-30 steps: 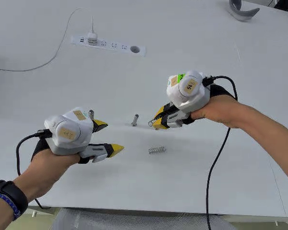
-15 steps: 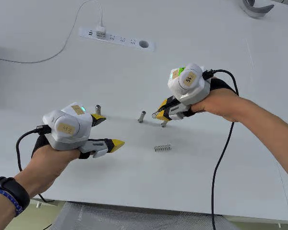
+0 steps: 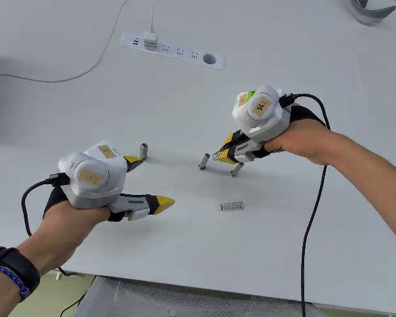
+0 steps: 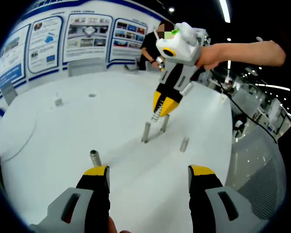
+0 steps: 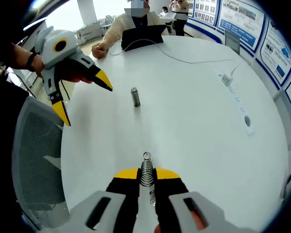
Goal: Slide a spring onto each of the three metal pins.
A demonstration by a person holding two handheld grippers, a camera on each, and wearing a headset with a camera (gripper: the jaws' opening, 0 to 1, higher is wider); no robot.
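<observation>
Right gripper [image 3: 224, 153], pinched on a spring [image 3: 216, 156], has edged closer so the spring tip now sits just beside the middle pin [image 3: 204, 160] in the middle of the table [image 3: 66, 99], threading likely next; left gripper [image 3: 150, 180] hangs wide, empty, by the left pin [image 3: 144, 151]; spare spring [image 3: 231, 206] lies toward its near edge.

Looks like an open-plan office or company demo hall. Told by blue-and-white display boards [image 4: 63, 41] lining the wall, long ceiling strip lights [image 4: 225, 9] overhead, and a broad white desk [image 3: 284, 39] carrying a white power strip [image 3: 173, 51] with a grey cable [image 3: 72, 78] trailing across it. Seen too at the desk's far side: a person seated [image 5: 136, 22] behind a dark laptop [image 5: 143, 33], other people [image 5: 178, 17] standing beyond, and a grey mesh chair [image 5: 36, 160] drawn up close to the desk edge.
</observation>
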